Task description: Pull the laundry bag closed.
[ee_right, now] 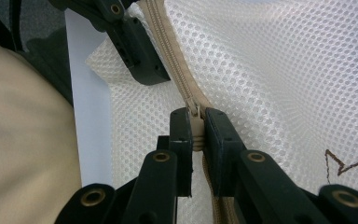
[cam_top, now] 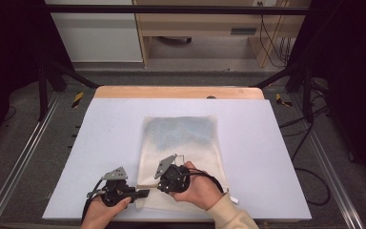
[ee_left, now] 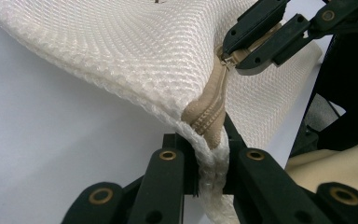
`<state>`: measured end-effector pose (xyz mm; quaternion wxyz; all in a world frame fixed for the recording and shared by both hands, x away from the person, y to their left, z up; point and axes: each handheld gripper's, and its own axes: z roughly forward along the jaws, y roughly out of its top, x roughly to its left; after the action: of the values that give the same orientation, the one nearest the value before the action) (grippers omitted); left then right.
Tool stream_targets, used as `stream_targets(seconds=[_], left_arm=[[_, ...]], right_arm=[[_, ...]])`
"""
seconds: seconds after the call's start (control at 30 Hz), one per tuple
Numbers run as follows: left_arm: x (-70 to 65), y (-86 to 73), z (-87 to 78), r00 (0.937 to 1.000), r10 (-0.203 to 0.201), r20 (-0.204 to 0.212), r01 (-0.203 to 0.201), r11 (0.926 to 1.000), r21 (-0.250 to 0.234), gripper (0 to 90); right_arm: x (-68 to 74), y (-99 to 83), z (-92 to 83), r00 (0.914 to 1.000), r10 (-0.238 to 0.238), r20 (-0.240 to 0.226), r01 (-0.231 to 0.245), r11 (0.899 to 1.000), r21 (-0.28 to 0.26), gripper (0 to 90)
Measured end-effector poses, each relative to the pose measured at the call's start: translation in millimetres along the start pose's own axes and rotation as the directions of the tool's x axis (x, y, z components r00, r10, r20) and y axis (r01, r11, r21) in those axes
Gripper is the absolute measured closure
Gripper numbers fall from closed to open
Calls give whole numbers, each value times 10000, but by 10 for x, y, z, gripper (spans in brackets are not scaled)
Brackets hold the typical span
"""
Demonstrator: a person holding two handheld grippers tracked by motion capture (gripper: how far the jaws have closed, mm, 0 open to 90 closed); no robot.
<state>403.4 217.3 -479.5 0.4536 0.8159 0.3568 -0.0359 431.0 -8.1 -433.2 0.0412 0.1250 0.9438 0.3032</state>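
A white mesh bag (cam_top: 181, 143) lies flat on the table with something bluish inside its far end. A beige zipper (ee_left: 213, 105) runs along its near edge. My left gripper (cam_top: 144, 193) is shut on the bag's near-left corner at the zipper's end, with the mesh pinched between its jaws in the left gripper view (ee_left: 209, 151). My right gripper (ee_right: 196, 127) is shut on the zipper pull (ee_right: 196, 122), a short way along the zipper from the left gripper. In the high view the right gripper (cam_top: 163, 184) rests over the bag's near edge.
The bag lies on a pale mat (cam_top: 105, 138) covering the table, whose wooden edge (cam_top: 176, 92) shows at the far side. Metal rails (cam_top: 24, 152) flank the table. Cables (cam_top: 310, 176) trail on the floor to the right.
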Motion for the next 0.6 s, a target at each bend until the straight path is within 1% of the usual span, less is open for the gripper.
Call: stream_targets(seconds=[0.1,0.4,0.43,0.6], left_arm=[[-6,-2,5,10000,48,-31,-48,10000,34,833],[-12,2,8,10000,89,-25,-89,9999,58,831],[-12,2,8,10000,89,-25,-89,9999,58,831],[-13,-1,12,10000,86,-10,-86,9999,72,831]], right_arm=[[8,-9,3,10000,-17,14,17,10000,50,821],[5,-26,-4,9999,-88,55,88,10000,-23,821],[7,-26,-7,9999,-67,88,67,10000,54,821],[20,-42,-9,9999,-7,131,8,10000,-40,821]])
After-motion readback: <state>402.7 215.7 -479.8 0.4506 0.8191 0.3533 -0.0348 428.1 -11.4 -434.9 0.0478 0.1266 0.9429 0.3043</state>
